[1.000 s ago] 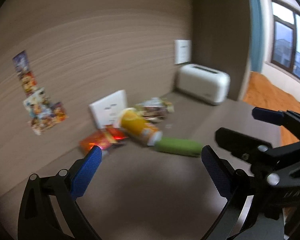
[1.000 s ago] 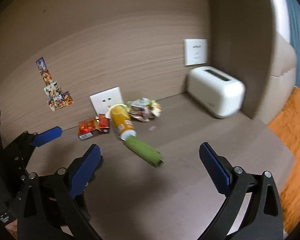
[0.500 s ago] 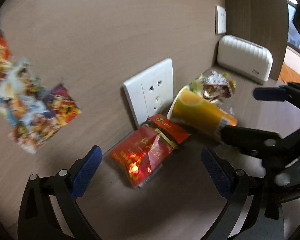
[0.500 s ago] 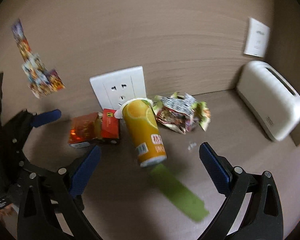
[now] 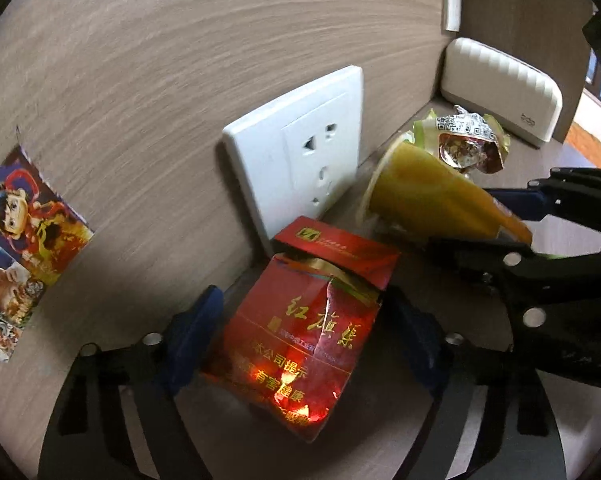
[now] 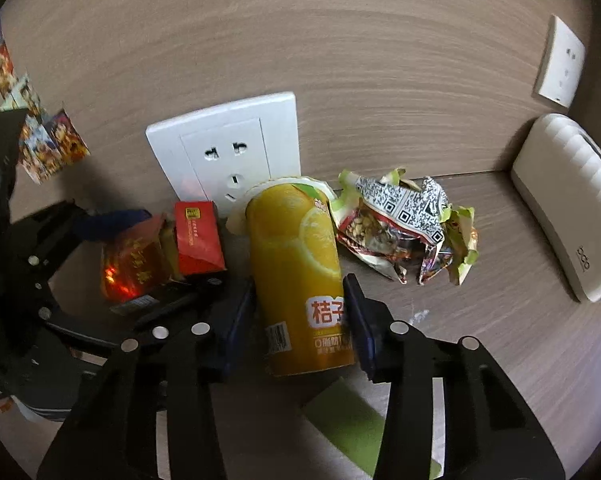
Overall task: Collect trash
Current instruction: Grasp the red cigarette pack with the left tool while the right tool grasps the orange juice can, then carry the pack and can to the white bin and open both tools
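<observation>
Dim indoor light, heavy fisheye bend, dark corners.
Glare burns orange on the red cigarette pack (image 5: 304,344) at six o'clock; daylight enters at three o'clock. The wall (image 6: 340,40) grain smears at the rim, and gripper shadows pool below.

Torn red cigarette pack (image 5: 308,328) lies left; orange cup (image 6: 298,280) on its side centre; crumpled wrapper (image 6: 404,228) right.

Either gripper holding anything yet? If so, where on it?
The right gripper grips the lying orange juice cup by its sides near the base. The left gripper straddles the red cigarette pack, fingers not visibly touching; no hold there.
</observation>
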A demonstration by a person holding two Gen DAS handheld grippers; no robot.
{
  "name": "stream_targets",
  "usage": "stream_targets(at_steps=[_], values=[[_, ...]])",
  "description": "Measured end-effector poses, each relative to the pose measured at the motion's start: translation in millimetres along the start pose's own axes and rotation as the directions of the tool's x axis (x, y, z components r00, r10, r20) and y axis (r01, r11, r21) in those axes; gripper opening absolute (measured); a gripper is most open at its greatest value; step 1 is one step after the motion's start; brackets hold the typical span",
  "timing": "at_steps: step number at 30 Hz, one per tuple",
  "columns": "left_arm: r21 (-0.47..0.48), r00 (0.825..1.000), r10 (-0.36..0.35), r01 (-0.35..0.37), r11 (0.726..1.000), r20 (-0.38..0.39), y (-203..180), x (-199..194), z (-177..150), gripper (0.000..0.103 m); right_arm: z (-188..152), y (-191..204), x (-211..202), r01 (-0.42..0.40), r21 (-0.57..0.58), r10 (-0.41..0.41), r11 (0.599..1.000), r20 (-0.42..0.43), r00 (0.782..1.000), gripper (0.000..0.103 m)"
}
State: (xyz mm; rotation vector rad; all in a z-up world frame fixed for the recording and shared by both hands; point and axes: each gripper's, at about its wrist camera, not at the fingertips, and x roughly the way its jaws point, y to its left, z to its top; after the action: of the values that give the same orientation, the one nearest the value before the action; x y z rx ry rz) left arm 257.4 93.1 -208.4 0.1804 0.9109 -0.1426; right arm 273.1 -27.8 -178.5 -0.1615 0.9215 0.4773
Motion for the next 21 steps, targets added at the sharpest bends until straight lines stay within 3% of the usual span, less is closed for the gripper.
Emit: stream_targets(at_steps=[3, 5, 11, 18, 21], values=[[-0.007, 1.0, -0.018, 0.018, 1.0, 0.005, -5, -7, 0, 0.058, -2, -1, -20, -0.011, 0.014, 0.011, 1.0, 0.029, 1.0, 0.044], [-0.021, 0.999, -0.031, 0.032, 0.999, 0.008, -5, -11, -3, 0.054, -6, -2, -37, -0.024, 0.035, 0.022, 0.999, 0.056, 0.998, 0.044], [-0.062, 0.999, -0.033, 0.034, 0.998, 0.016, -4, -16, -9, 0.049, -29, -16, -85, -0.059, 0.125, 0.047, 0.99, 0.1, 0.994, 0.044], [-0.188, 0.993, -0.111, 0.117, 0.975, 0.044, 9, -43, -14, 0.046, -47, -31, -150, -0.091, 0.191, 0.051, 0.977, 0.201, 0.978, 0.044], [-0.192, 0.988, -0.136, 0.148, 0.97, 0.075, -1, -68, -18, 0.046, -58, -40, -177, -0.084, 0.225, 0.029, 0.971, 0.237, 0.971, 0.044]])
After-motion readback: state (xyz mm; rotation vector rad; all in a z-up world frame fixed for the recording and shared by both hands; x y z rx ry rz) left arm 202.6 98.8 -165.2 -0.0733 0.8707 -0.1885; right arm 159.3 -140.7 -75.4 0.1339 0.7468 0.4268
